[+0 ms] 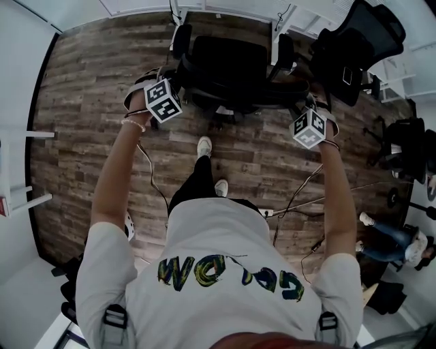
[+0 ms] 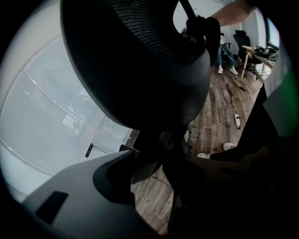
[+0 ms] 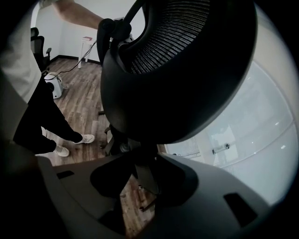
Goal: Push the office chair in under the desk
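The black office chair [image 1: 228,61] stands on the wood floor facing the white desk [image 1: 225,8]. I hold its mesh backrest [image 1: 238,92] at both ends. My left gripper [image 1: 176,83] is at the left end and my right gripper [image 1: 311,99] at the right end. In the left gripper view the backrest [image 2: 140,60] fills the top, its dark rim sitting in my left gripper [image 2: 161,161]. The right gripper view mirrors this: backrest [image 3: 182,70] above, my right gripper [image 3: 149,161] wide around the rim. Where the pads touch is hidden in shadow.
A second black chair [image 1: 361,41] stands at the desk to the right, with more chairs [image 1: 409,143] further right. A seated person's legs [image 1: 392,235] show at the right edge. Cables [image 1: 300,204] trail across the floor behind me. A white table frame [image 1: 27,198] is at the left.
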`<state>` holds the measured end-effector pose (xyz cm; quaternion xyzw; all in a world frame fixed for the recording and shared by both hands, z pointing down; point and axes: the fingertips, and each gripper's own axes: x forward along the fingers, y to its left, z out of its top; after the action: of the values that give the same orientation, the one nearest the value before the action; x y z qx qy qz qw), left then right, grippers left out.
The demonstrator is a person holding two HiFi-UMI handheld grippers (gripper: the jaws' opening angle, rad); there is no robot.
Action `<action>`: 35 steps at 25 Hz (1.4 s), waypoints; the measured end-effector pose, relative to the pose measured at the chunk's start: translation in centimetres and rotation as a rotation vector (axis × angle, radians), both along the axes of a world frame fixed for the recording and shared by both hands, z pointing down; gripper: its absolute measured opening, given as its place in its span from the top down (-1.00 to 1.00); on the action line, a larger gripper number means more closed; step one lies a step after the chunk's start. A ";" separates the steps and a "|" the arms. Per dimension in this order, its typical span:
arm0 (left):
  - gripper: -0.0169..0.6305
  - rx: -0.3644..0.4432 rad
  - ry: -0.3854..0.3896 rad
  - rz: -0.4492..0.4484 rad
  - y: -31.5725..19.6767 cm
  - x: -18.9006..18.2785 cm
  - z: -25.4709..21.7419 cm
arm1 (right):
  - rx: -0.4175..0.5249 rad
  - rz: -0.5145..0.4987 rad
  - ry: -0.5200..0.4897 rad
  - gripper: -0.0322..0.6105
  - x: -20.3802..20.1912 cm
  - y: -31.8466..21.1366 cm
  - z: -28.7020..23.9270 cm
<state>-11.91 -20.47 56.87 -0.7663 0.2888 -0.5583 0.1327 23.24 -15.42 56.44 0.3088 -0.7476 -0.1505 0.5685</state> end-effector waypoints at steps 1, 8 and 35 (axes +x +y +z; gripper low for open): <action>0.37 0.000 -0.001 0.001 -0.8 0.1 -0.1 | 0.000 0.002 0.001 0.39 0.1 -0.8 -0.1; 0.37 0.003 0.001 0.020 -6.2 0.6 -0.1 | 0.000 0.022 0.003 0.38 0.6 -6.1 0.0; 0.36 0.006 0.000 0.078 -28.0 0.1 -0.3 | -0.008 0.110 0.003 0.38 -0.3 -25.6 -0.1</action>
<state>-11.77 -48.48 56.59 -0.7765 0.2605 -0.5520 0.1565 22.93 -41.03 56.37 0.3471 -0.7290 -0.1166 0.5783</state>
